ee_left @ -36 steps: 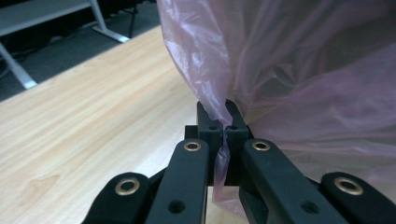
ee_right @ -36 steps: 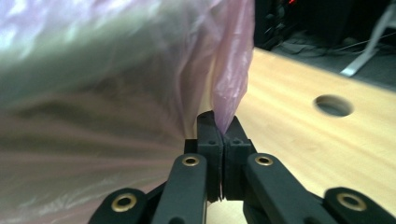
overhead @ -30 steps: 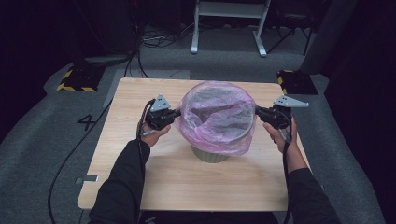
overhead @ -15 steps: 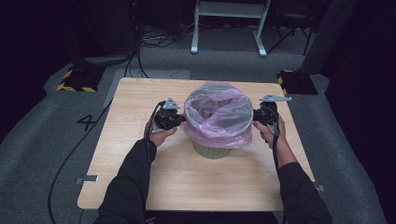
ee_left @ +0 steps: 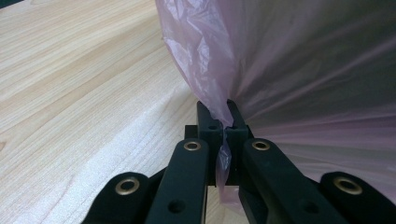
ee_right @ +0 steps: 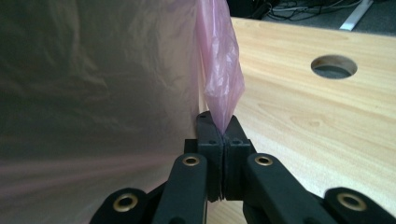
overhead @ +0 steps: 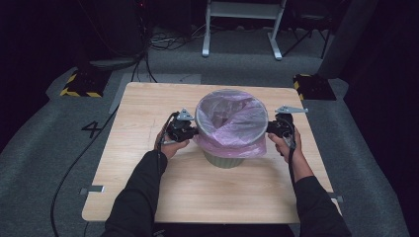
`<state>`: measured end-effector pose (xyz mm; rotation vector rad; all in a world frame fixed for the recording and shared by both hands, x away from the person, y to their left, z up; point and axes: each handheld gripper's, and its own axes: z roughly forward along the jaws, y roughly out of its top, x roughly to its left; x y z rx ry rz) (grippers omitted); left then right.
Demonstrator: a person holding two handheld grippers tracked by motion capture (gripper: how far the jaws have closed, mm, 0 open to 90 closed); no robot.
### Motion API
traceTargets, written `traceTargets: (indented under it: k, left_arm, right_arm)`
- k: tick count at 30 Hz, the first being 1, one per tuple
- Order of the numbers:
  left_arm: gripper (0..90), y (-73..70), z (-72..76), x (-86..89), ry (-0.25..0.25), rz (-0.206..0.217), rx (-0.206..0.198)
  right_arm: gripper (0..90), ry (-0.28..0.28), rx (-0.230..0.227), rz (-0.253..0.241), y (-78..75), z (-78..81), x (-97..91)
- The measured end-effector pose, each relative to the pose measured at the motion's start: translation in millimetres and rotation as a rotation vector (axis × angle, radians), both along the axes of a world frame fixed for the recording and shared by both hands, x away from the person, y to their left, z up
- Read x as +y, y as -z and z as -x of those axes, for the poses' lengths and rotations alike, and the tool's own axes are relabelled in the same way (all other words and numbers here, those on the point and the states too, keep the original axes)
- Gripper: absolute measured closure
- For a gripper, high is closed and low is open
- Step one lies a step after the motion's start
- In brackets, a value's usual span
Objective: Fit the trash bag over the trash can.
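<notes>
Both tongs (overhead: 197,131) (overhead: 267,129) lower with pink bag (overhead: 231,118), wooden table (overhead: 148,118), dark room

I see a thin, translucent pink plastic bag (overhead: 232,118), crinkled and faintly glossy, stretched over a matt grey-green bin (overhead: 223,159). My left claw (ee_left: 223,122) and right claw (ee_right: 219,128) look like matt black plastic with small brass-coloured rivets. The table (overhead: 148,103) is pale wood-grain, smooth with a dull sheen, over rough grey carpet (overhead: 44,143).
</notes>
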<state>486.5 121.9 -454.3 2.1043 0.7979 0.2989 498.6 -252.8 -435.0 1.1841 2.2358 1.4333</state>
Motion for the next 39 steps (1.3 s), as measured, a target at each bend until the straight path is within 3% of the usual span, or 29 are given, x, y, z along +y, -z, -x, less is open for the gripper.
traceTargets:
  k: [5,12,17,20,21,22,24,25,28,30,31,36,39]
  left_arm:
    - [89.7,1.2,3.8,4.8,-0.009,0.004,-0.004]
    - [89.4,-0.9,7.9,14.3,-0.055,0.014,-0.046]
    - [81.0,-13.2,15.7,24.5,-0.073,0.023,-0.102]
    - [71.2,-22.4,22.8,30.5,-0.083,0.013,-0.139]
    - [63.2,-27.2,27.2,33.7,-0.087,0.016,-0.158]
    - [60.8,-27.2,27.2,33.7,-0.087,0.016,-0.158]
    - [58.1,-32.6,33.5,37.5,-0.072,0.044,-0.167]
    - [51.8,-34.7,36.6,38.5,-0.065,0.053,-0.173]
    - [43.6,-40.1,48.8,39.3,-0.012,0.077,-0.170]
    - [42.1,-41.2,53.2,38.4,0.009,0.077,-0.173]
    - [37.5,-42.9,60.2,36.2,0.026,0.073,-0.180]
    - [27.1,-46.2,74.5,31.0,0.068,0.070,-0.193]
    - [23.3,-47.6,83.1,26.9,0.100,0.067,-0.194]
  right_arm:
    - [89.4,-0.001,0.006,-0.011,7.6,4.9,-4.9]
    - [88.2,0.013,0.006,0.004,9.8,8.0,-11.7]
    - [81.5,0.042,-0.030,0.024,4.3,11.6,-20.5]
    - [73.8,0.049,-0.084,0.038,-4.3,17.2,-28.5]
    - [63.7,0.035,-0.114,0.045,-10.6,21.4,-32.4]
    - [63.7,0.035,-0.114,0.045,-10.6,21.4,-32.4]
    - [57.7,0.002,-0.144,0.050,-17.4,27.0,-35.5]
    - [52.3,0.000,-0.177,0.089,-23.6,32.9,-37.9]
    - [45.5,-0.041,-0.195,0.095,-30.8,40.8,-42.0]
    - [42.8,-0.051,-0.198,0.108,-32.8,44.3,-42.5]
    - [39.4,-0.081,-0.217,0.131,-36.1,52.5,-42.9]
    - [33.3,-0.135,-0.234,0.123,-41.0,67.1,-43.1]
    - [31.8,-0.163,-0.268,0.127,-44.0,79.0,-42.2]
